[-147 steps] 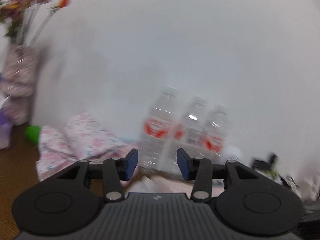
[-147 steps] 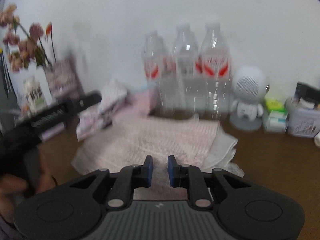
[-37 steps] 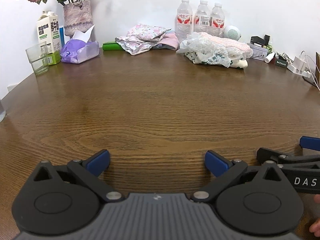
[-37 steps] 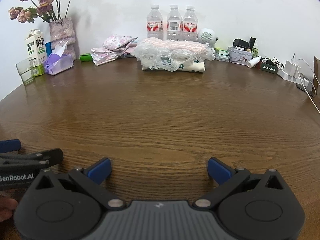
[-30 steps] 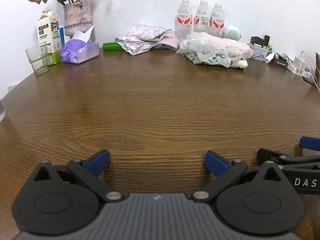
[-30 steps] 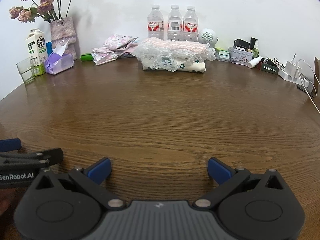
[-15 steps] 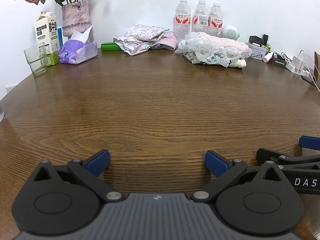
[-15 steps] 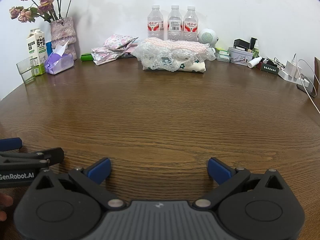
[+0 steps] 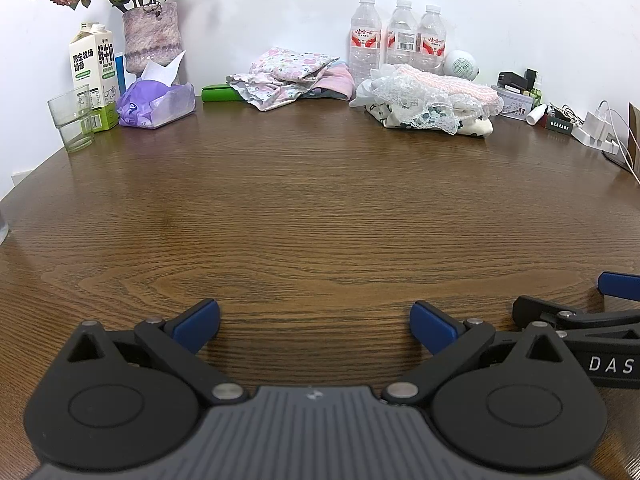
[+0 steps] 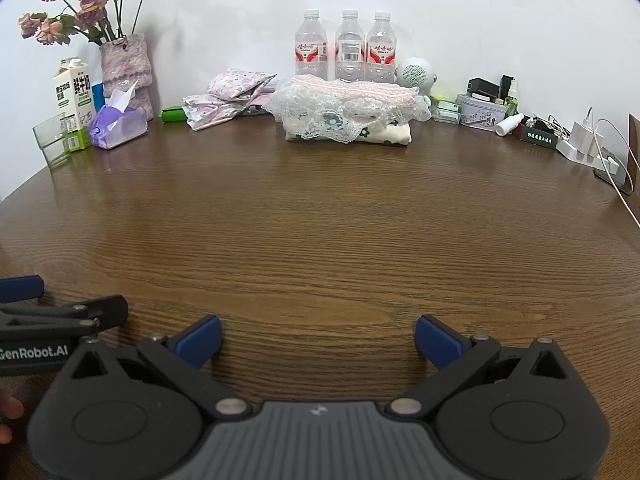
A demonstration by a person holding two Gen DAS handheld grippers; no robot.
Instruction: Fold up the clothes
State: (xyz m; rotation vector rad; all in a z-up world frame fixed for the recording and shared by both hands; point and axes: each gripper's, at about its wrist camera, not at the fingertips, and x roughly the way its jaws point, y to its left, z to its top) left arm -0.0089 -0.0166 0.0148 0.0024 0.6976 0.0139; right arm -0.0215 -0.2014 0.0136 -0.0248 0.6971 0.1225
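Observation:
A folded stack of clothes [image 9: 430,104] [image 10: 348,114], pink knit over white lace over a flower-print piece, lies at the table's far side in front of the bottles. A looser heap of floral clothes [image 9: 286,78] [image 10: 228,94] sits to its left. My left gripper [image 9: 315,326] rests low at the near edge, wide open and holding nothing. My right gripper [image 10: 318,340] sits beside it on the right, equally wide open with nothing in it. Both are far from the clothes.
Along the wall stand three water bottles [image 10: 350,46], a flower vase [image 9: 151,36], a milk carton [image 9: 93,74], a glass [image 9: 72,118], a purple tissue pack [image 9: 156,98], a white speaker [image 10: 415,72] and chargers with cables [image 10: 588,140]. A hand's fingertips [image 10: 8,406] show bottom left. Bare wooden table [image 9: 320,208] spans the middle.
About five seconds ago both grippers were up close at the clothes pile, the right one nearly shut. They have drawn back to the near edge and stand wide open; in the last second almost nothing moved.

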